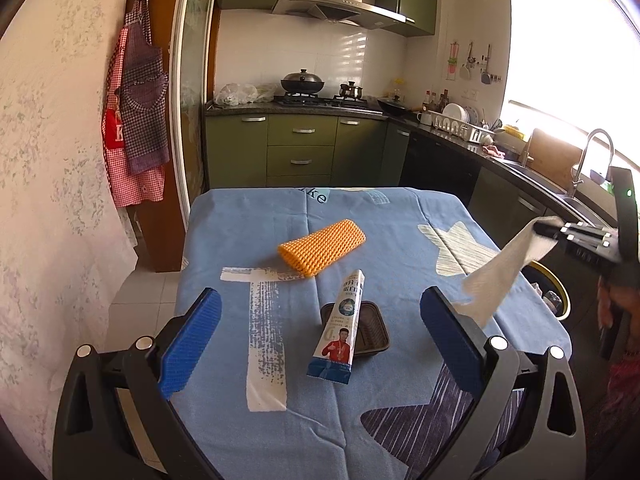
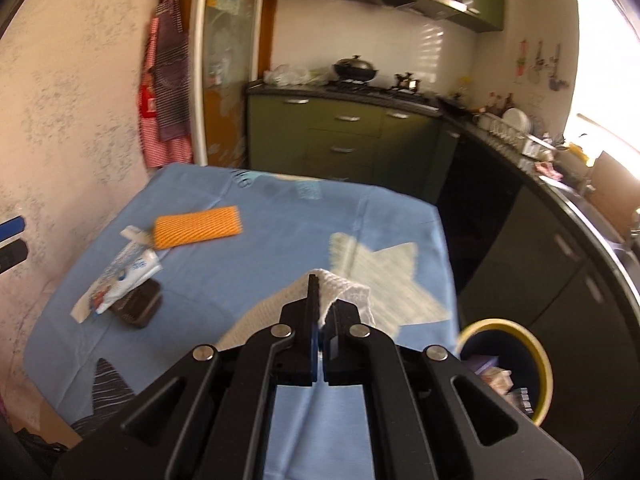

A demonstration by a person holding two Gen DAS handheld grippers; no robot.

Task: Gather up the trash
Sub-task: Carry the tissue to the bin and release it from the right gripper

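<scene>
My right gripper is shut on a white paper towel, which hangs above the table's right side; the left wrist view shows the towel dangling from that gripper near the bin. My left gripper stands open low over the near table, nothing between its blue pads. On the blue tablecloth lie an orange foam net, a toothpaste tube and a dark plastic tray under the tube. The net, tube and tray also show in the right wrist view.
A yellow-rimmed trash bin with rubbish inside stands on the floor off the table's right edge; its rim shows in the left wrist view. Dark kitchen counters run along the right, green cabinets behind, a wall to the left.
</scene>
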